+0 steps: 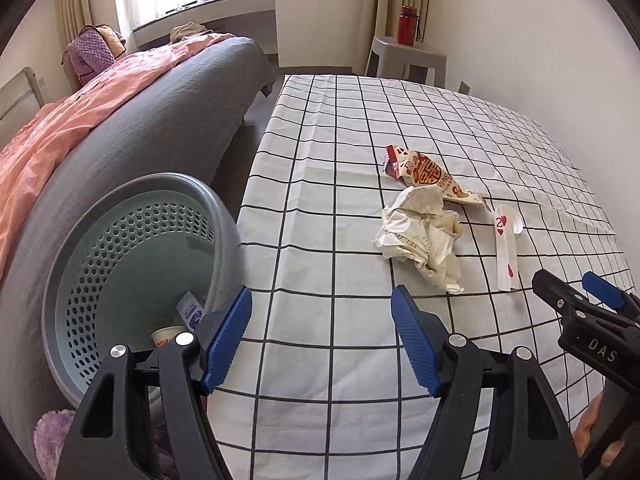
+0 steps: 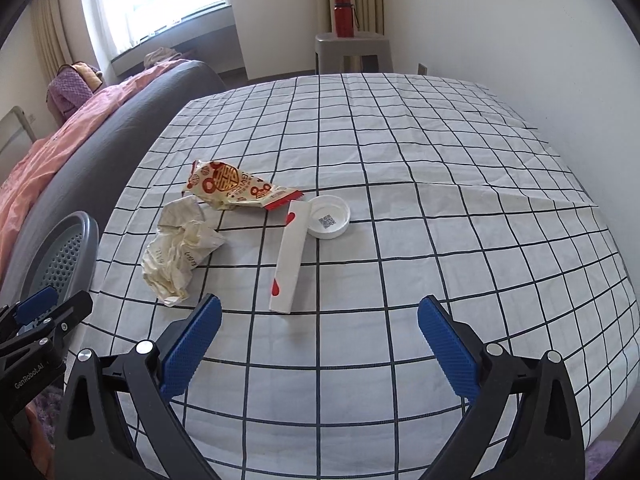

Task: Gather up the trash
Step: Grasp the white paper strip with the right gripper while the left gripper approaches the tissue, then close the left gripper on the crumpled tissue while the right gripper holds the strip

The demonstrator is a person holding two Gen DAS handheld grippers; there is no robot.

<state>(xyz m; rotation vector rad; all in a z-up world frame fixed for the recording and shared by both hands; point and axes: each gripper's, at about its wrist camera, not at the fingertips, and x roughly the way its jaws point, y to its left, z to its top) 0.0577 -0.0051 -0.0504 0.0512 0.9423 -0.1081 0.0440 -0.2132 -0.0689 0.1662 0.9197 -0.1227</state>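
Observation:
On the checked tablecloth (image 2: 400,160) lie a crumpled paper (image 1: 420,236) (image 2: 180,248), a red-and-cream snack wrapper (image 1: 428,176) (image 2: 236,190), a long white paper sleeve with red hearts (image 1: 506,252) (image 2: 290,256) and a white lid (image 2: 329,216). A grey-green perforated bin (image 1: 132,272) (image 2: 60,256) stands left of the table, with a paper cup and a small packet inside. My left gripper (image 1: 322,340) hangs open over the table's left edge, its left finger beside the bin's rim. My right gripper (image 2: 320,344) is wide open and empty, just short of the sleeve.
A bed with a grey sheet and pink quilt (image 1: 100,120) runs along the left, behind the bin. At the back a grey stool (image 2: 352,50) carries a red bottle (image 2: 343,16). A white wall borders the table on the right. A hand (image 1: 592,432) grips the right tool.

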